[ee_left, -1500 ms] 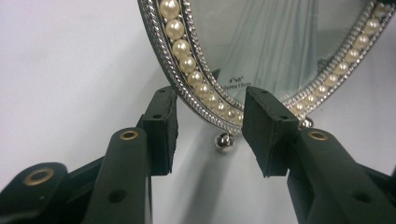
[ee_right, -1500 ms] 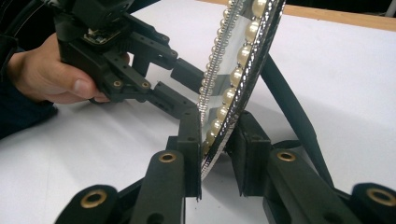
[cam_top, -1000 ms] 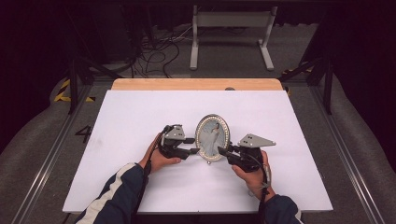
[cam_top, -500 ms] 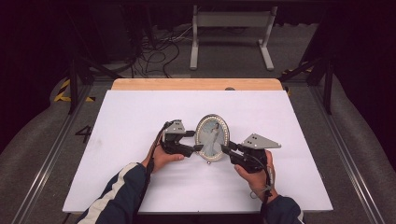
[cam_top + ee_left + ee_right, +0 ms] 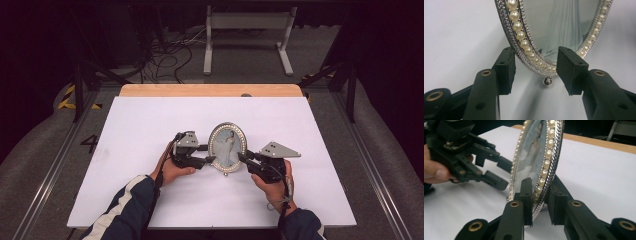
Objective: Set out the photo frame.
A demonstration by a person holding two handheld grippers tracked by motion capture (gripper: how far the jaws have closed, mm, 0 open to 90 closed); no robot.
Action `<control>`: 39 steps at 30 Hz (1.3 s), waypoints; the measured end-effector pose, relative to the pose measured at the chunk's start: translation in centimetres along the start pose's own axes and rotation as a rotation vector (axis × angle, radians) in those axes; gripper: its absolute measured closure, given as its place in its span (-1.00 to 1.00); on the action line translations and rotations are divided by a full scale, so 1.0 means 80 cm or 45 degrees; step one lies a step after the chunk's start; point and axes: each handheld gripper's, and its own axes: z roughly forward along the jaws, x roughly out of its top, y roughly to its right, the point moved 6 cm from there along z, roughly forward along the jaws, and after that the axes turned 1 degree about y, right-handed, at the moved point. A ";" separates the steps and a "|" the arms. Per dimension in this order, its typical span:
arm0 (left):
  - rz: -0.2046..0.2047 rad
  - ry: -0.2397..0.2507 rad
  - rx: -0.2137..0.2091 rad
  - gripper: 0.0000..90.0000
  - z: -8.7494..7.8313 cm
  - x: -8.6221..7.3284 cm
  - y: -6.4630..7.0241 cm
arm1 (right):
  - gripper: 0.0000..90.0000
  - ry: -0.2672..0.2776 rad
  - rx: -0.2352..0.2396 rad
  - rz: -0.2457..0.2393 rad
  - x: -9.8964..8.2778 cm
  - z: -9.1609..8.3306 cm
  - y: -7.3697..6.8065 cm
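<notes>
An oval silver picture frame (image 5: 227, 147) with a pearl rim stands upright on the white table (image 5: 150, 130). My left gripper (image 5: 210, 154) reaches it from the left. In the left gripper view the frame's curved rim (image 5: 517, 27) pokes between the jaws of that gripper (image 5: 535, 67), which have just been closing, and both pads touch it. My right gripper (image 5: 242, 157) comes from the right. Its jaws (image 5: 540, 200) clamp the rim (image 5: 549, 147), one pad on the glass side and one behind. The left gripper (image 5: 505, 173) shows beyond the frame there.
A wooden strip (image 5: 210, 90) runs along the table's far edge. Behind it lie cables (image 5: 165, 55) and a white metal stand (image 5: 245, 30) on the floor. Bare white surface lies all around the frame.
The left gripper's jaws look narrower than half a second ago. The frame and the right gripper keep their places.
</notes>
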 end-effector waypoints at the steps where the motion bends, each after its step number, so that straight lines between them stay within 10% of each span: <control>1: 0.004 -0.006 0.008 0.11 -0.001 -0.001 0.002 | 0.72 0.003 0.004 0.011 0.000 0.001 0.001; 12: 0.017 -0.038 0.004 0.09 -0.012 -0.006 0.008 | 0.70 0.008 0.002 0.034 0.001 0.008 0.004; 23: -0.035 0.071 0.055 -0.21 -0.008 0.003 -0.002 | 0.65 0.023 -0.023 -0.009 0.009 -0.010 0.004; 39: -0.026 0.049 0.087 0.22 -0.024 0.006 0.003 | 0.78 0.020 -0.041 -0.023 0.008 -0.004 0.005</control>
